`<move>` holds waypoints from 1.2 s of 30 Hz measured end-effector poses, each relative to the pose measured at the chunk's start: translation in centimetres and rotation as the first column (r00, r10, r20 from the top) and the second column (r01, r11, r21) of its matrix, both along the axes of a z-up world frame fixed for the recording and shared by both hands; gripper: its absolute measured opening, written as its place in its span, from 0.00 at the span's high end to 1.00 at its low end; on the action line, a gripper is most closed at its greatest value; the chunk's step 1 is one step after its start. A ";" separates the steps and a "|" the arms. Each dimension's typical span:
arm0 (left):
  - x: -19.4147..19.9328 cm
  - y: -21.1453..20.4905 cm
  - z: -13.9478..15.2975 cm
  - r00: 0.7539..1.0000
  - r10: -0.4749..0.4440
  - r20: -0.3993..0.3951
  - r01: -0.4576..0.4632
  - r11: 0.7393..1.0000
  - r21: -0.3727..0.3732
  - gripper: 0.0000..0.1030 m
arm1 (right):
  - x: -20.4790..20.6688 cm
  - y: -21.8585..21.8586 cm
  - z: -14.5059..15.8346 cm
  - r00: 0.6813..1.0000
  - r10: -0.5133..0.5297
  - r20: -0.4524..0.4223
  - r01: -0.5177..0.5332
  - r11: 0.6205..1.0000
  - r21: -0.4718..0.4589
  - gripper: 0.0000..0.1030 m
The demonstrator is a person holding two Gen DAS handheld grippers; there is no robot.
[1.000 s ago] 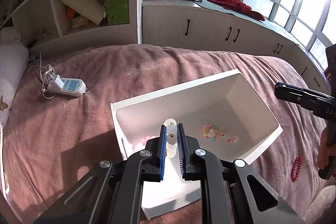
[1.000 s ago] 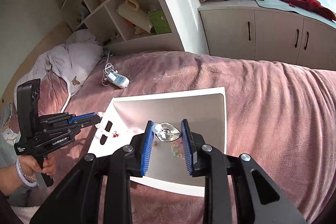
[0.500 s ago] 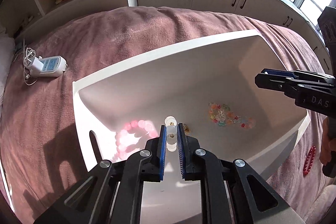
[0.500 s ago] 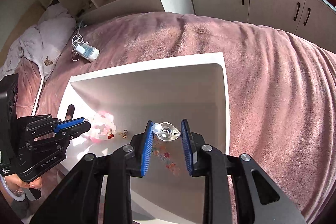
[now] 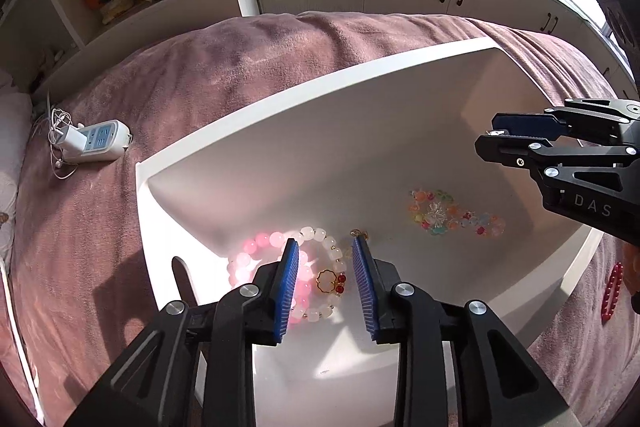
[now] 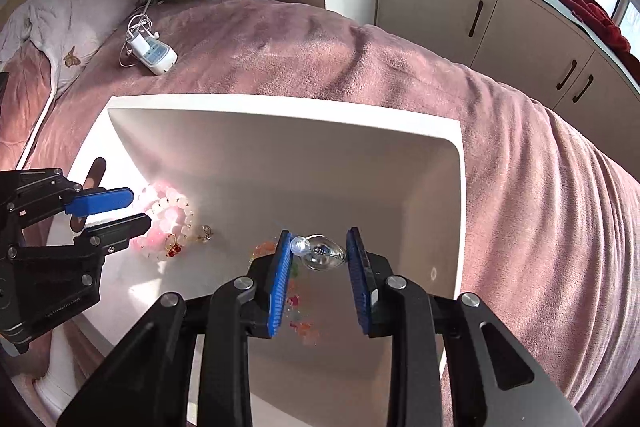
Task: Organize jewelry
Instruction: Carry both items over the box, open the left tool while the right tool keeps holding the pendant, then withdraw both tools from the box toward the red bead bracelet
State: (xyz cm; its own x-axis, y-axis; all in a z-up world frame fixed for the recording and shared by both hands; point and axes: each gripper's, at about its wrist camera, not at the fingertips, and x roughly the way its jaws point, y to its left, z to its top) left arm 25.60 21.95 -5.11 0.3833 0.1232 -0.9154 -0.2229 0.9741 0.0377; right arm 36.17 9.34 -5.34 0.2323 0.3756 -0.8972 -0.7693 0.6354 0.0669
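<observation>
A white box [image 5: 320,83] [image 6: 280,107] sits on the pink bed. My left gripper [image 5: 325,259] [image 6: 108,211] is open and empty over the box's near left corner. Below it lie a white bead bracelet [image 5: 320,235] with a gold charm [image 5: 326,281] and a pink bead bracelet [image 5: 256,247] [image 6: 168,211]. A multicoloured bead bracelet [image 5: 452,215] lies further right on the box floor. My right gripper [image 6: 320,251] [image 5: 516,135] is shut on a clear crystal bracelet [image 6: 318,251] and holds it above the box floor.
A red bead bracelet [image 5: 612,291] lies on the blanket to the right of the box. A white power strip with cables [image 5: 96,143] [image 6: 154,53] lies on the bed to the far left. Shelves and cabinets stand behind the bed.
My left gripper has opened and let go of the white bead bracelet, which now lies in the box. Both grippers have moved lower into the box. The right gripper still holds its bracelet.
</observation>
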 end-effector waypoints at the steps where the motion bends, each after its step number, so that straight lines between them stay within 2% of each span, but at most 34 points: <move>1: -0.1 0.1 0.1 1.000 -0.002 0.008 0.002 1.000 0.004 0.61 | -0.1 0.1 0.0 1.000 0.002 0.003 -0.002 1.000 -0.001 0.70; 2: -0.3 0.1 0.3 1.000 -0.003 0.017 0.003 1.000 0.006 0.60 | -0.2 0.1 0.1 1.000 0.002 0.009 -0.002 1.000 -0.002 0.68; 4: -0.6 0.4 0.6 0.999 0.000 0.040 0.000 1.000 0.008 0.52 | -0.4 0.0 0.5 1.000 0.002 0.029 -0.002 1.000 -0.001 0.53; 8: -1.4 0.7 1.9 0.993 0.010 0.120 -0.013 1.000 0.024 0.48 | -1.0 -0.4 1.9 0.998 0.017 0.053 -0.018 1.000 0.023 0.52; 9: -1.7 0.8 2.4 0.989 0.013 0.150 -0.019 0.999 0.037 0.43 | -1.2 -0.6 2.4 0.998 0.019 0.060 -0.021 0.999 0.033 0.52; 10: -2.0 0.7 3.0 0.984 0.016 0.179 -0.027 0.998 0.061 0.34 | -1.3 -0.8 2.9 0.998 0.020 0.067 -0.023 0.999 0.048 0.48; 12: -2.7 0.3 4.2 0.968 0.021 0.249 -0.062 0.986 0.157 0.20 | -1.8 -1.2 3.9 0.997 0.023 0.080 -0.030 0.996 0.085 0.37; 15: -3.3 -0.1 5.8 0.950 0.009 0.313 -0.087 0.968 0.237 0.17 | -2.6 -1.7 5.5 0.991 0.022 0.128 -0.037 0.993 0.112 0.35; 16: -3.5 -0.2 6.2 0.944 0.010 0.330 -0.097 0.964 0.248 0.15 | -2.9 -1.8 5.9 0.990 0.023 0.142 -0.040 0.992 0.118 0.31; 18: -4.0 -0.3 7.1 0.932 0.016 0.361 -0.110 0.964 0.241 0.12 | -3.5 -2.2 6.8 0.986 0.022 0.163 -0.046 0.989 0.144 0.22; 20: -4.7 -0.4 7.9 0.922 0.022 0.387 -0.119 0.966 0.229 0.11 | -4.3 -2.7 7.9 0.984 0.020 0.175 -0.051 0.983 0.176 0.19; 22: -5.4 -0.9 8.5 0.921 0.020 0.388 -0.114 0.968 0.222 0.11 | -5.0 -3.4 8.9 0.982 0.018 0.186 -0.057 0.977 0.206 0.17; 24: -6.2 -1.6 8.9 0.932 0.007 0.364 -0.095 0.970 0.223 0.11 | -5.8 -4.1 9.9 0.978 0.027 0.208 -0.074 0.973 0.218 0.13; 27: -7.6 -3.0 10.0 0.941 -0.021 0.337 -0.056 0.975 0.216 0.11 | -7.3 -5.5 11.6 0.965 0.038 0.260 -0.102 0.966 0.236 0.13; 31: -9.6 -5.4 11.6 0.941 -0.048 0.336 -0.028 0.976 0.217 0.10 | -9.1 -8.2 13.5 0.952 0.047 0.302 -0.130 0.956 0.262 0.10; 36: -12.1 -8.4 13.0 0.944 -0.085 0.320 0.026 0.983 0.183 0.10 | -11.3 -12.8 15.0 0.928 0.031 0.370 -0.142 0.951 0.276 0.07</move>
State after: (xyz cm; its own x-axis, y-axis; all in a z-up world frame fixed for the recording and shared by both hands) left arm 13.51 13.57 7.91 0.6673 0.2391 -0.7054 -0.1975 0.9700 0.1420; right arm 24.86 -3.46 9.69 0.4703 0.6415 -0.6060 -0.8273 0.5595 -0.0498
